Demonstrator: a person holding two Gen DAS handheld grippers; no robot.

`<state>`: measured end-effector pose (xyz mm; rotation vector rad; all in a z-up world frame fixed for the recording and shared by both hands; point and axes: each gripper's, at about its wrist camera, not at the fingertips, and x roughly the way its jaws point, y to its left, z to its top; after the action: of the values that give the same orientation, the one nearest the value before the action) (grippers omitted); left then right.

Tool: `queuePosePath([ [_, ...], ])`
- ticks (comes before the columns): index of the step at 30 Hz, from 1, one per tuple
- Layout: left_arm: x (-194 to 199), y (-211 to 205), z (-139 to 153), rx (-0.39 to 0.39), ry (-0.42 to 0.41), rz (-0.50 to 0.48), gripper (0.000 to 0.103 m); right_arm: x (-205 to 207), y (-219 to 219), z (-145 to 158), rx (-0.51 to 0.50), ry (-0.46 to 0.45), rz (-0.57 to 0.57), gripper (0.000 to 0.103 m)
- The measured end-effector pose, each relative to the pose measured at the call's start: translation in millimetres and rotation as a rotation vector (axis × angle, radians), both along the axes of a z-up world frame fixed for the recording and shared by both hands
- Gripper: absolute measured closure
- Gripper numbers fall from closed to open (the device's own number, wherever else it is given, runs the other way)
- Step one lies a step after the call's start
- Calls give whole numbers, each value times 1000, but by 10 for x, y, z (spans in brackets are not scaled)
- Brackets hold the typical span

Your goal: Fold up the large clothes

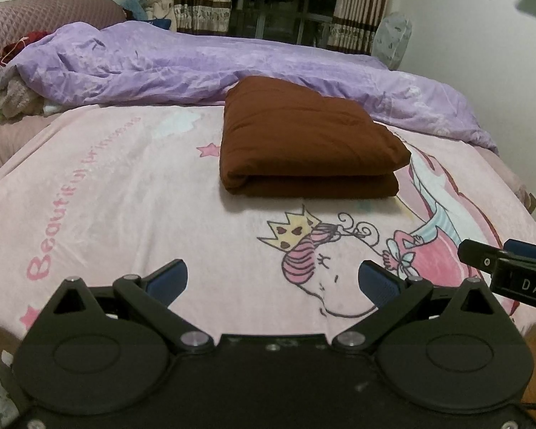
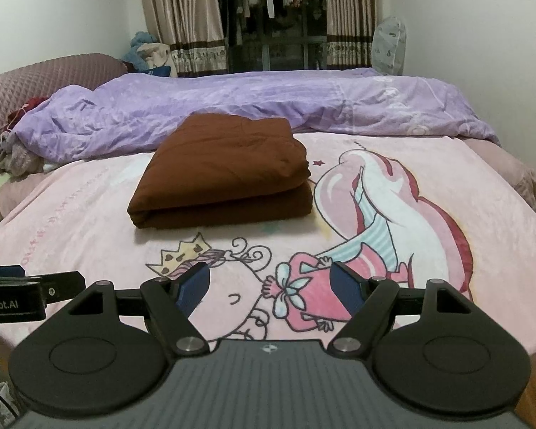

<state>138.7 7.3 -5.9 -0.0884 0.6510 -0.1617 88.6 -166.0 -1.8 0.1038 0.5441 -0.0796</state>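
Bedroom, bed covered by a pink cartoon-print fleece blanket [image 1: 125, 196], crumpled purple duvet [image 1: 196, 64] along the far side. The folded dark-brown cloth bundle [image 1: 303, 143] sits mid-blanket, centre of frame in the left wrist view, left of centre in the right wrist view [image 2: 225, 175], folded edge facing the cameras, long axis roughly left-right. Left gripper [image 1: 273, 279] spread wide, empty; right gripper [image 2: 269, 286] likewise released, empty. Both hover near the bed's near edge, apart from the bundle; neither is clearly nearer. Folding looks essentially done.
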Motion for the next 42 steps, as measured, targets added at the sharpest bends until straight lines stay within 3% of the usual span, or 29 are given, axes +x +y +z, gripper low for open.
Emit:
queuePosePath([
  [42, 25, -8, 21, 19, -6, 4, 0, 91, -18, -3, -16, 26, 17, 13],
])
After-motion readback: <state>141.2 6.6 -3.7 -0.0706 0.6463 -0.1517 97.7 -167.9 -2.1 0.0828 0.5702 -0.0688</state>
